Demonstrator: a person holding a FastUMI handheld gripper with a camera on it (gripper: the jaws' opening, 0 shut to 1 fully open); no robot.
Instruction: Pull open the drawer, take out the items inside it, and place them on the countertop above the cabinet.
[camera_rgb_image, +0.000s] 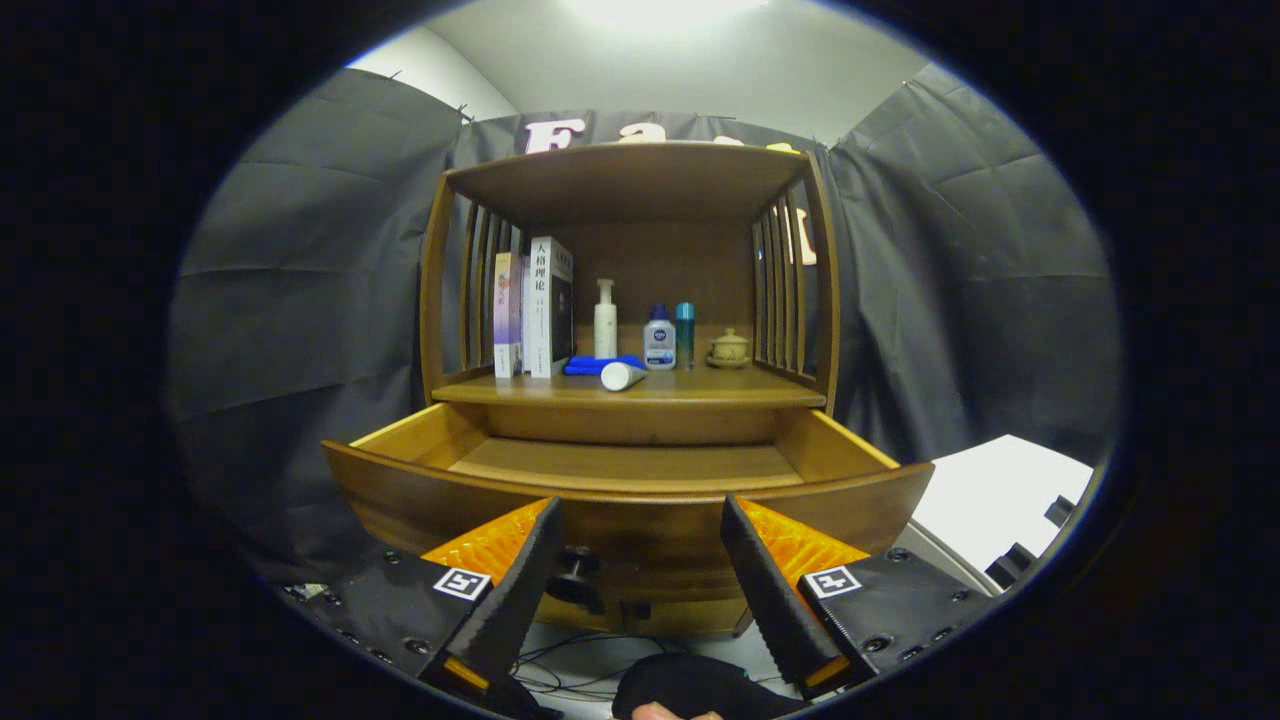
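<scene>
The drawer is standing pulled out from the bottom of the wooden cabinet, toward the near side. Its curved front panel is lying just ahead of the tool, and a dark round knob is showing on that panel, low between the fingers. The part of the drawer floor that is showing looks bare; the near part is hidden behind the front panel, so I cannot tell what is lying there.

Above the drawer, the surface of the cabinet is carrying several things. At the left, two books are standing upright against the slatted side. To the right of them a white pump bottle is standing, with a flat blue object lying before it and a white tube lying on its side near the front edge. Further right, a small white bottle with a dark cap and a slim teal bottle are standing just beside each other. A small lidded ceramic jar is sitting at the far right.

The tool is spread wide open, and its fingers are holding nothing and touching nothing. They are pointing at the drawer front from the near side.
</scene>
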